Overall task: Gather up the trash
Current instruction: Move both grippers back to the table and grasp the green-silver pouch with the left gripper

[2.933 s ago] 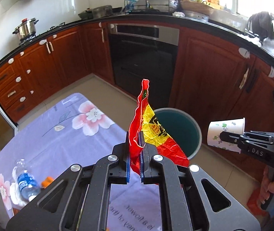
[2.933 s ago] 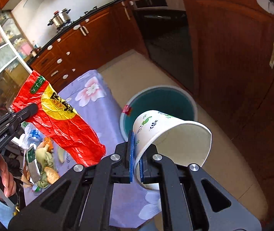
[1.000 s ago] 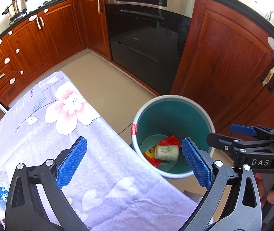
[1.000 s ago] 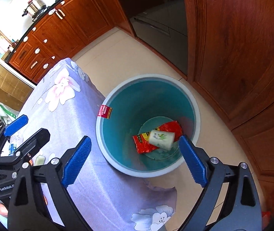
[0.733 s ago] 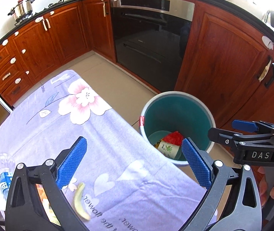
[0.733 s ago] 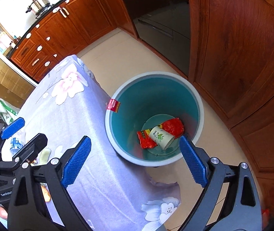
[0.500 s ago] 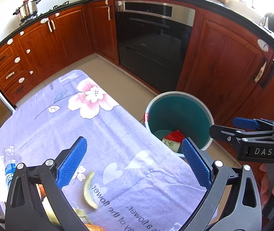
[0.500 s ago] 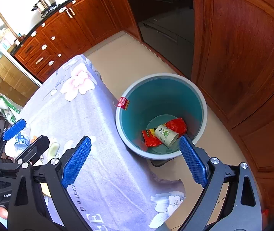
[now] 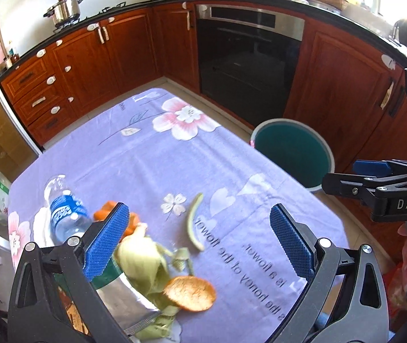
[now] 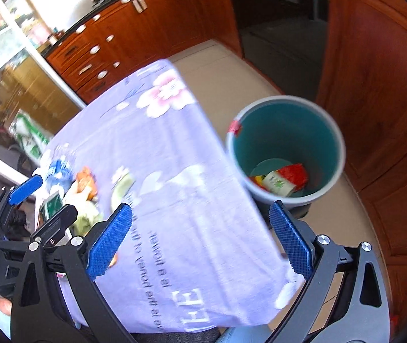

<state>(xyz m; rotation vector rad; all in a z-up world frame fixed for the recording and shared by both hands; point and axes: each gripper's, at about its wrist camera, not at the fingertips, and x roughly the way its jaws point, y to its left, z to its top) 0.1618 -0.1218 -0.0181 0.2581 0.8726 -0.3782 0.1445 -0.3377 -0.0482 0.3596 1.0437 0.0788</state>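
Teal bin (image 10: 285, 131) at right holding red wrapper (image 10: 293, 173) and paper cup (image 10: 277, 184); left hand-held gripper (image 9: 200, 243) and right hand-held gripper (image 10: 200, 240) both spread, empty.

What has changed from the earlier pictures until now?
The left gripper let go of the red wrapper and the right gripper the paper cup; both now lie in the bin. Both grippers opened and drew back over the table. The bottle and food scraps stayed.
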